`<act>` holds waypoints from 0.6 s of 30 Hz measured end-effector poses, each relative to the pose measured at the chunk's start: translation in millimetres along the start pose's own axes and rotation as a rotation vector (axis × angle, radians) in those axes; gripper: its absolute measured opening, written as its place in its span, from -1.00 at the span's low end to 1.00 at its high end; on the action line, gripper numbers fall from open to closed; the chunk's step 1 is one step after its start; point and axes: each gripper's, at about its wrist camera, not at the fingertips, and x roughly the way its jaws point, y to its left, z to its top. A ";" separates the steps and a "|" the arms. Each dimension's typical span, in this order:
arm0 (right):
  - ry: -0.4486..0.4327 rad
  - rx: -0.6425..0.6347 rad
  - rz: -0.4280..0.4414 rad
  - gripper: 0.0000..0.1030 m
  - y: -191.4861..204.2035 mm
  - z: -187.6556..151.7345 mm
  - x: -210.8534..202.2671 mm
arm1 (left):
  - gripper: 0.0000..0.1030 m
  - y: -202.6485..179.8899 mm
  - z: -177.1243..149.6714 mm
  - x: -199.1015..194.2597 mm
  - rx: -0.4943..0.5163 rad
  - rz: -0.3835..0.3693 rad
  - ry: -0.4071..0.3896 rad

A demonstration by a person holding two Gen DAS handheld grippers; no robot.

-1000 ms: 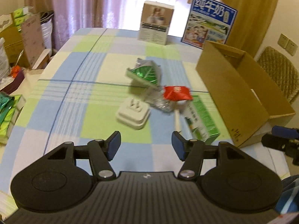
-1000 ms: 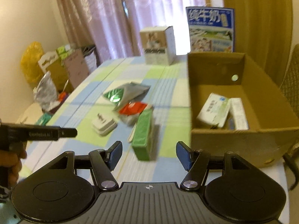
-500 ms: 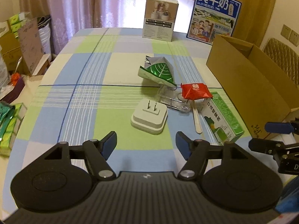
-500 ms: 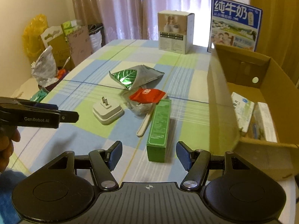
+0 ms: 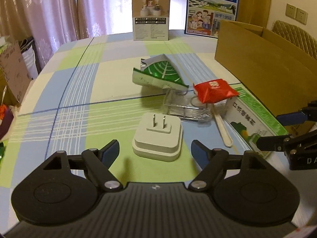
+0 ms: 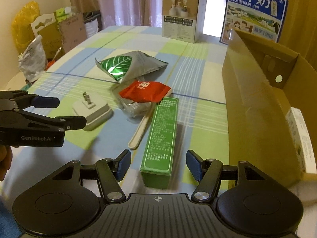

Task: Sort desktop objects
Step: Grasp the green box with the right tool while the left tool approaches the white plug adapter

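- Plug [image 5: 157, 136] sits on the table [image 5: 79, 91] directly ahead of the left gripper [image 5: 155, 148], between its spread fingers in line of sight; nothing held. Prongs point up.
- Right gripper [image 6: 158, 164] likewise spread and empty, lined up on the near end of the green box [image 6: 160, 136], which lies flat, long axis pointing away.
- Risk, left: the plug is a low, rounded-edge white block. Judged likely to slip or tip if the pads close high on its stepped top rather than on the base.
- Risk, right: a stick [image 6: 140, 130] lies touching or just beside the green box's left edge; closing there could catch it and drag it along.
- Risk, both: the grippers are close together; lifting at once could make them collide.
- Further out: a red packet [image 6: 144, 94] rests on a clear plastic item, with a leaf pouch [image 6: 126, 67] behind. Disturbing the stick might shift that pile.
- Carton [image 6: 257, 103] stands open to the right, some items already inside; presumed destination.
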 end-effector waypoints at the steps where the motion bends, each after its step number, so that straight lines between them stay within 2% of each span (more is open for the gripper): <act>1: -0.002 0.003 -0.002 0.14 -0.6 0.7 3.2 | 0.47 0.9 0.1 2.6 0.001 -0.003 -0.001; 9: -0.020 0.037 -0.007 -0.16 -7.7 3.7 18.2 | 0.47 1.5 8.7 19.8 0.031 -0.003 -0.021; 14: -0.026 0.040 -0.005 -0.22 -7.9 0.7 20.5 | 0.44 -1.8 8.9 29.6 0.061 -0.010 -0.004; 18: -0.027 0.051 0.001 -0.23 -9.4 0.7 22.8 | 0.28 -2.7 7.7 38.5 0.075 -0.010 0.025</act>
